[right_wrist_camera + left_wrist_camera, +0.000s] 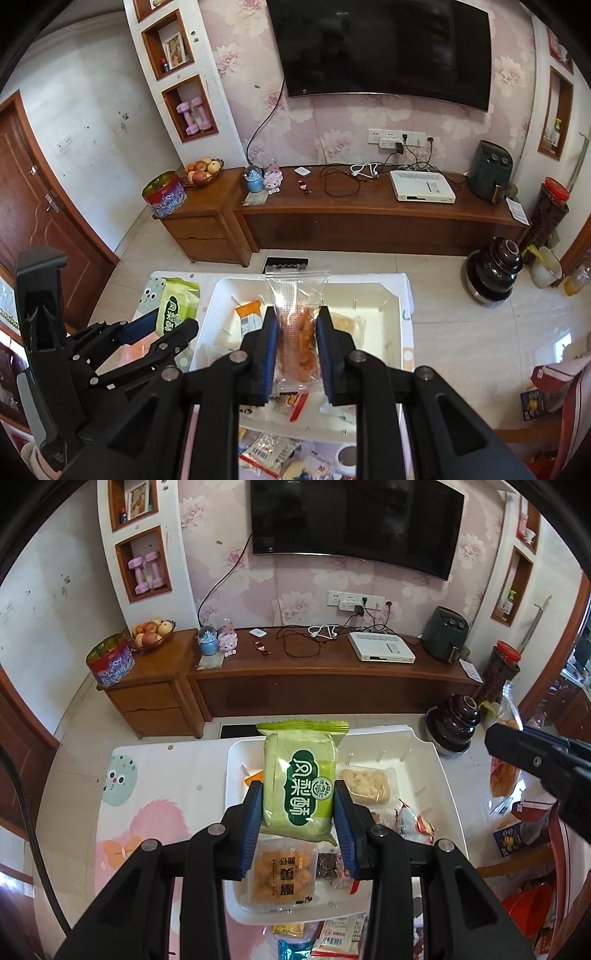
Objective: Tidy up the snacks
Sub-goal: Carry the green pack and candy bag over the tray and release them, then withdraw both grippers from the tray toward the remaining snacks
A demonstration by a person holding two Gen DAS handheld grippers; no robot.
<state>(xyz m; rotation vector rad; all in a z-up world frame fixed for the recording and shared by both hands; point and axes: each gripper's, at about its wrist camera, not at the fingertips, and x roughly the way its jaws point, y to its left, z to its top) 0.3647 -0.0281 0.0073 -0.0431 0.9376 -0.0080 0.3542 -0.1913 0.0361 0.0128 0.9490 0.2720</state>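
In the left wrist view, the left gripper (299, 808) has its blue fingers (253, 823) pressed on both sides of a green pack (301, 779), held above the white tray (439, 786). The pack carries large white Chinese characters on a dark green band, seen upside down, with a round seal beside them. Below it in the tray lies an orange snack (282, 875) in a clear wrapper with dark Chinese print, a pale cake (365, 781) to its right. The tray sits on a counter (162, 794) with a cartoon-patterned cover.

In the right wrist view, the right gripper (295, 339) pinches a clear pack (297, 321) of orange pieces between nearly closed fingers (271, 347), above the same tray. Its print is too small to read. The left gripper shows at left with the green pack.
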